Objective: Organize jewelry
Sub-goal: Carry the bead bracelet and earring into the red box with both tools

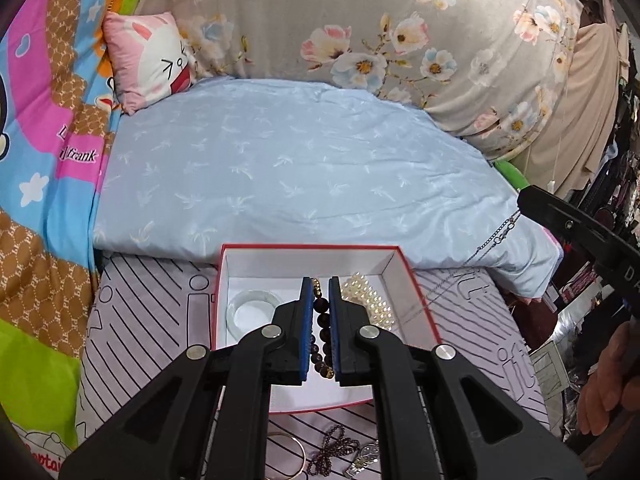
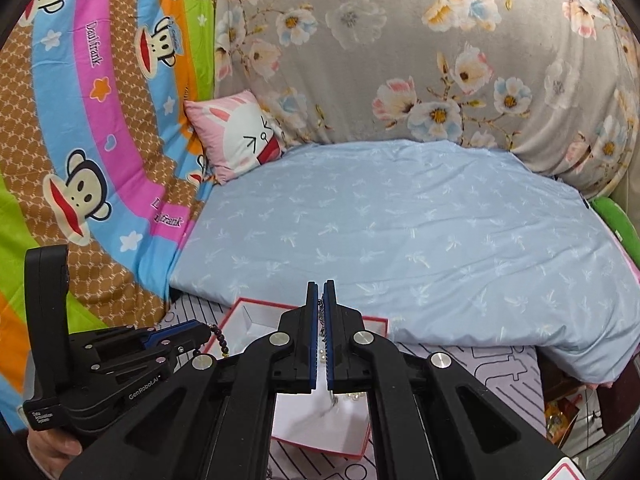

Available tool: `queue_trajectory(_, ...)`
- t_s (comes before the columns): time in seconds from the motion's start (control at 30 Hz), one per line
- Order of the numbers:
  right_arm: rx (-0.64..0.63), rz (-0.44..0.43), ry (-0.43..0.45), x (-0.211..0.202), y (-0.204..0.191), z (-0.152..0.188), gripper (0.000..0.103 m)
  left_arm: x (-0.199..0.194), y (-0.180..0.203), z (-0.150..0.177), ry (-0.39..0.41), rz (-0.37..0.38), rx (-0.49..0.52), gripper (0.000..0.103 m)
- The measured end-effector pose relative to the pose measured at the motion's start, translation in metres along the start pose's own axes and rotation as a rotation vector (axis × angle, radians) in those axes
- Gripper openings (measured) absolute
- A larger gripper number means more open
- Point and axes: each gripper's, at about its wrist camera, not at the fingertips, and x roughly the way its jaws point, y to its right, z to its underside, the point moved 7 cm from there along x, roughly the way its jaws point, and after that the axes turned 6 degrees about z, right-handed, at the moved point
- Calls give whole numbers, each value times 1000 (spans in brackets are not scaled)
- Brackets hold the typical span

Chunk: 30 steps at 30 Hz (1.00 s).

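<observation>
Left wrist view: the left gripper (image 1: pixel 320 292) hangs over a red box (image 1: pixel 416 300) with a white inside, its blue-padded fingers clamped on a dark bead bracelet (image 1: pixel 322 338) that dangles into the box. Inside the box, a pale bangle (image 1: pixel 236 308) lies at the left and a pearl strand (image 1: pixel 372 296) at the right. A thin silver chain (image 1: pixel 492 242) hangs from the right gripper (image 1: pixel 524 200) at far right. Near the bottom edge, on the striped sheet (image 1: pixel 152 300), lie a gold bangle (image 1: pixel 298 450), a dark bead strand (image 1: pixel 330 446) and a watch (image 1: pixel 366 458).

Right wrist view: the right gripper (image 2: pixel 321 286) is closed on the silver chain (image 2: pixel 321 312), above the red box (image 2: pixel 376 322). At left, the left gripper (image 2: pixel 206 330) holds the dark bead bracelet (image 2: pixel 220 340). A blue quilt (image 2: pixel 400 232) lies beyond.
</observation>
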Motion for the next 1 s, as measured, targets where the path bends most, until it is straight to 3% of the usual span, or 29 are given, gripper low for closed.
queue_trajectory(0.37,20,9,-93,42,8,38,2,48,-30,34,-103,-44,-45,7)
queue_trajectory(0.73,25,14,-167,74,6,69,2,61,-51,47,-124,-98,-62,9)
queue_trajectory(0.87,25,10,-196,86,3,80,2,61,-57,51,-113,-148,-52,24)
queue_trajectory(1.0,16,9,-221,97,-3,92,3,60,-60,55,-105,-193,-27,25)
